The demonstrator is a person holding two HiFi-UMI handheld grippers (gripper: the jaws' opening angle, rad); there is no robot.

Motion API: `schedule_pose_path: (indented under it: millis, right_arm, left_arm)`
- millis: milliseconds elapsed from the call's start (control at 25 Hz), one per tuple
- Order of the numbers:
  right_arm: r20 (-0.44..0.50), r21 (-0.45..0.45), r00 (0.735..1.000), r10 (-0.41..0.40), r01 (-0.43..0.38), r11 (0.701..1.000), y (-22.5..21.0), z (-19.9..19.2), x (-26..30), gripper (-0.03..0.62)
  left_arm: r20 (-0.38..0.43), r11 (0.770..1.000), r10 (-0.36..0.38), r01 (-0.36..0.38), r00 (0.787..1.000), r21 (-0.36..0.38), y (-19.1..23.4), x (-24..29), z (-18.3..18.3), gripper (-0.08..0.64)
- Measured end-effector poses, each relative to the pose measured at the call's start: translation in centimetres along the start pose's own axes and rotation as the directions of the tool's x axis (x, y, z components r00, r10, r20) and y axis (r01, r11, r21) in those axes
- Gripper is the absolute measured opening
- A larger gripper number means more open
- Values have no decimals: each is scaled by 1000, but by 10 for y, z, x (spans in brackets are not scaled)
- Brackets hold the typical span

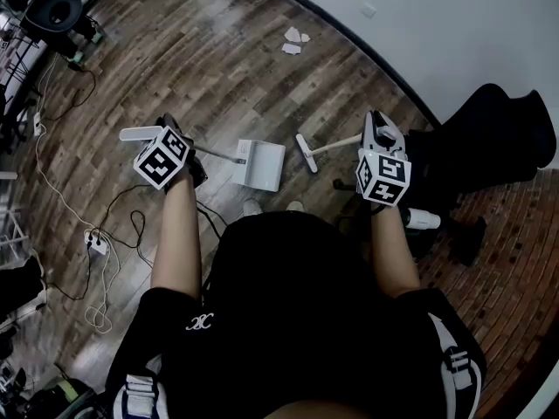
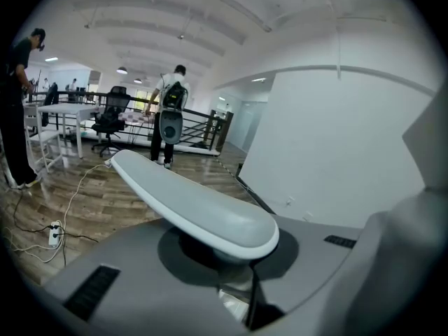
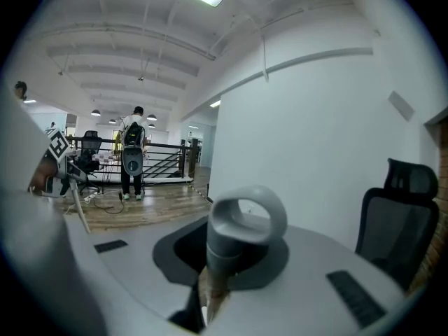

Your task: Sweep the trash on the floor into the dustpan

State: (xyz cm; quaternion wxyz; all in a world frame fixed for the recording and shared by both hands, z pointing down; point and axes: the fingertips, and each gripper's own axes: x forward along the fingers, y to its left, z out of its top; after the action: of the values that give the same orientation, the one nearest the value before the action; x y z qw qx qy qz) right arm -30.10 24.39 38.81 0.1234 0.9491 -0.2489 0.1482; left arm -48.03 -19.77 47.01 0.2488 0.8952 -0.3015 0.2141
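Head view, from the left: cables [image 1: 96,243] trail over the floor, so I judge that side poor for swinging. My left gripper [image 1: 185,154] is clamped on the dustpan handle [image 2: 196,205], and the dustpan [image 1: 262,166] rests on the boards just ahead. Beside it sits the broom [image 1: 307,154], its stick pinched tight in my right gripper [image 1: 377,138]. Both tools look light and stiff, so high holds should suit. The trash [image 1: 293,41], flimsy paper scraps, lies well ahead near the wall [image 1: 454,24], which limits the stroke. A black chair [image 1: 489,138] crowds the right.
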Motion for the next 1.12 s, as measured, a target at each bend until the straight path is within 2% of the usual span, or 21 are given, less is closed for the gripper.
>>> schedule_pose_path:
  millis: [320,520,720,880,1120]
  right_arm:
    - [16,-46,1000,-18,18,999,22,32,24,48]
    - [1,-57,1000,-9,9,998,29,32,47,48]
    - [-14,-38,1000,-13,13,999,5,26,82,48]
    - [-43,-6,999,-15,15,1000,-23,14,118,48]
    - [-69,20,998,7,-6,1000,-68,16,177,48]
  left_arm:
    - [3,996,-72,71,997,44,-7,26,32,52]
    - [2,996,-68,68,998,56,-8,49,46,52]
    - [-14,998,-58,59,998,38,-27,89,55,61]
    - [-3,999,-13,13,1000,44,-43,119,69,61]
    - [-25,998,15,-14,1000,64,-92,165,86,61]
